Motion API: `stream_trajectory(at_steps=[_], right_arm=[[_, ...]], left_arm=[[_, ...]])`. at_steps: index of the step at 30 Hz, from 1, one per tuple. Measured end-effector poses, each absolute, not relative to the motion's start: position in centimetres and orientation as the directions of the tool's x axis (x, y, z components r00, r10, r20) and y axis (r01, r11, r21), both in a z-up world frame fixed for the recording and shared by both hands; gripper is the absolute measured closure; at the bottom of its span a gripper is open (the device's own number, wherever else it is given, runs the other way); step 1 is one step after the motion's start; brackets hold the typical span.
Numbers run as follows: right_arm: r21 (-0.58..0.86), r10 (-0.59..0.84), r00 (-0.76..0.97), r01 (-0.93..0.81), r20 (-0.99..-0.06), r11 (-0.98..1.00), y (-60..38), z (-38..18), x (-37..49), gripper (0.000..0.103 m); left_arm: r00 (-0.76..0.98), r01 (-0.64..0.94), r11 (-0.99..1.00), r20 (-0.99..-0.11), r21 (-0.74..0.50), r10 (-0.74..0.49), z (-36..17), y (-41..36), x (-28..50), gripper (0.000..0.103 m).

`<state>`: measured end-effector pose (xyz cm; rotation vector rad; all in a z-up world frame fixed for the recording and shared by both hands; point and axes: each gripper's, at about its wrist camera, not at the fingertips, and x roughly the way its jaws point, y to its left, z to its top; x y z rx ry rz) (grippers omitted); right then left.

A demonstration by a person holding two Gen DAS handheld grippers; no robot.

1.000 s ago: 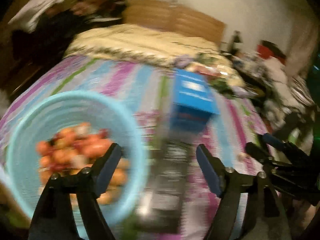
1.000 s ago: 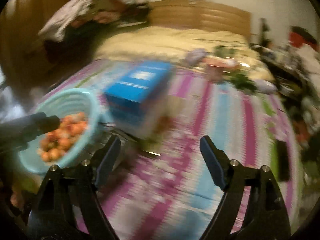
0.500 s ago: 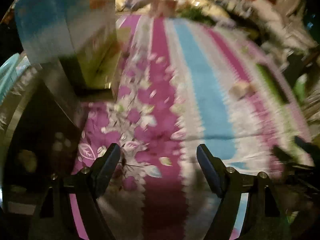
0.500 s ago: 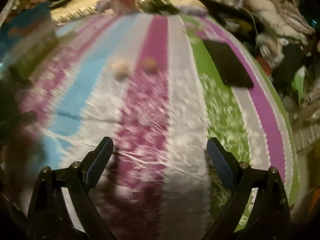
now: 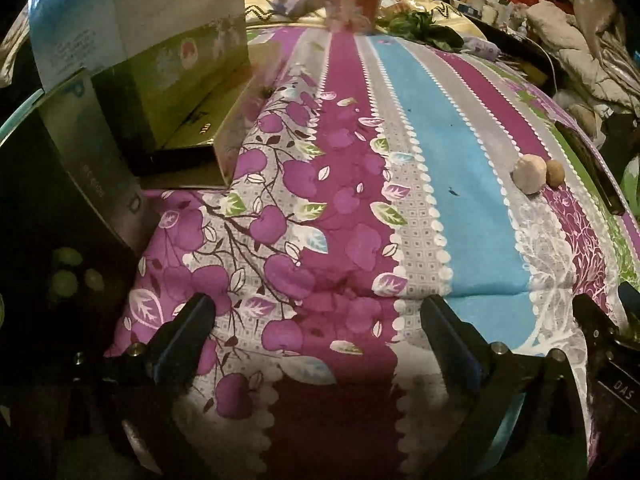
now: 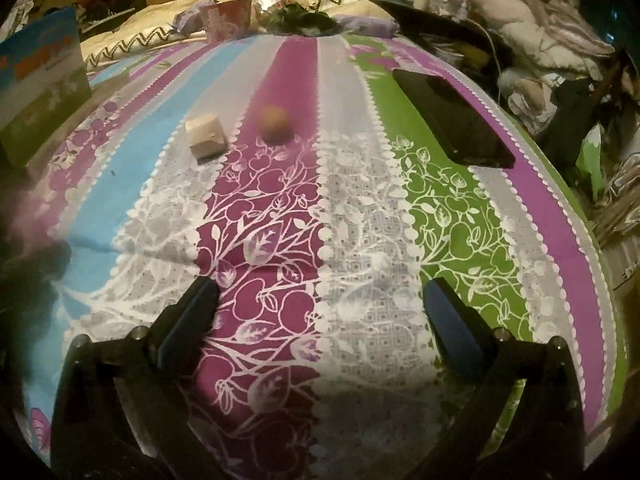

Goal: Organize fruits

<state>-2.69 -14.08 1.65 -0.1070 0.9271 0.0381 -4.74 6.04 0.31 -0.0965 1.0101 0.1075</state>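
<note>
Since the earlier frames both views are tipped down from the fruit basket toward the striped bedspread (image 6: 360, 240). Both sets of jaws have just been opening. The left gripper (image 5: 316, 316) is spread wide with nothing between its fingers; likewise the right gripper (image 6: 320, 300), held over the cloth. Ahead of the right gripper, well apart from it, a small brown fruit (image 6: 274, 122) is seen beside a pale block (image 6: 206, 136). A black phone (image 6: 452, 116) lies farther right. Cartons (image 5: 132, 40) are stacked at far left.
</note>
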Motion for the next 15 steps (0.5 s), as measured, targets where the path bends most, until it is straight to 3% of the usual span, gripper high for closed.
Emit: stream_trajectory(at_steps=[15], right_arm=[[-0.076, -0.014, 0.6, -0.079, -0.8, 0.994, -13.98, 1.54, -2.66, 0.0]], left_arm=[[0.528, -0.134, 0.991, -0.848, -0.028, 0.048, 0.3, 6.09, -4.72, 0.0]])
